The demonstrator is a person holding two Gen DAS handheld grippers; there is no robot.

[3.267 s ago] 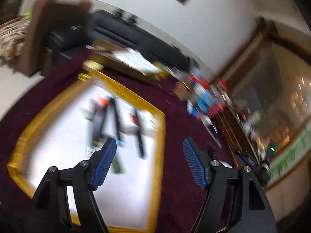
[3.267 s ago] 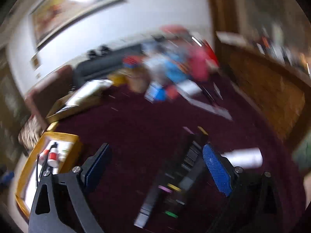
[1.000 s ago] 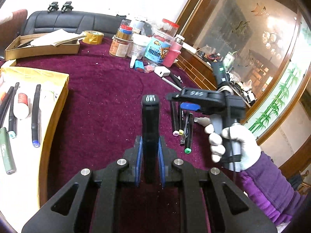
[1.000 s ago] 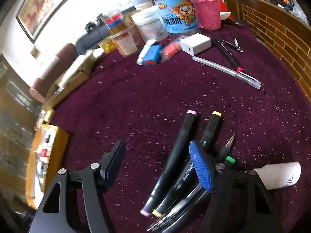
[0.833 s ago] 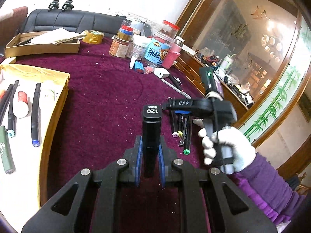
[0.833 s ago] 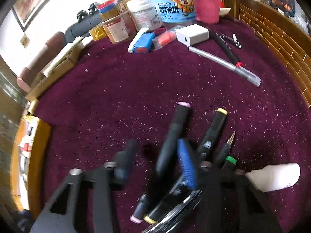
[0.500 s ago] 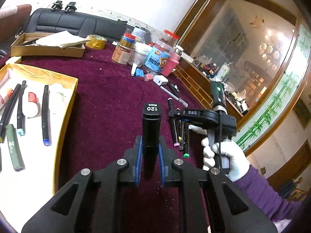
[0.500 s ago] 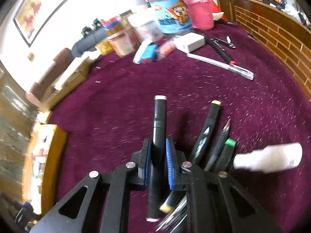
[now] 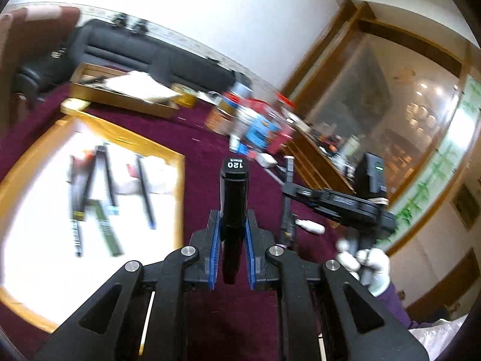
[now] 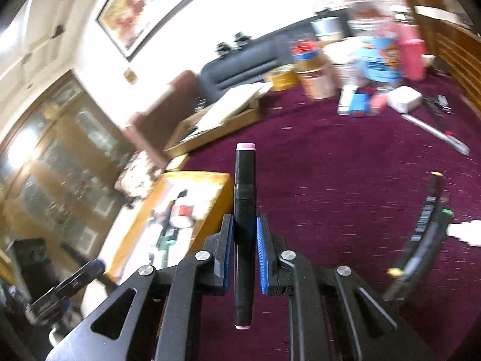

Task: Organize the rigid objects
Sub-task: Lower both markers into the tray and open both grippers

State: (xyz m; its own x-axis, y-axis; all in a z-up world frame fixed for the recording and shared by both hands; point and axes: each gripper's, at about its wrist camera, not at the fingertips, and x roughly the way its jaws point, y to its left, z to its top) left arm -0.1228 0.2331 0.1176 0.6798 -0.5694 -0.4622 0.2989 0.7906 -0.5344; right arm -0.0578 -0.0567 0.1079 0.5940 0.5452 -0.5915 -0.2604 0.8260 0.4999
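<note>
a: what's changed since half a second ago?
b: both views have swung toward the gold-rimmed tray (image 9: 179, 180), blurred now, and the right gripper (image 10: 244, 251) has lifted its pink-capped marker (image 10: 244, 210) clear of the maroon cloth (image 10: 345, 174).
a: and the claws?
b: each is pinched tight. the left gripper (image 9: 231, 242) clamps a black marker (image 9: 234, 207) capped "120", pointing forward above the cloth beside the tray. the right pads (image 10: 262, 252) squeeze the pink-capped one mid-barrel.
a: anything left lying?
b: a yellow-tipped marker (image 10: 427, 210) on the cloth at right.
</note>
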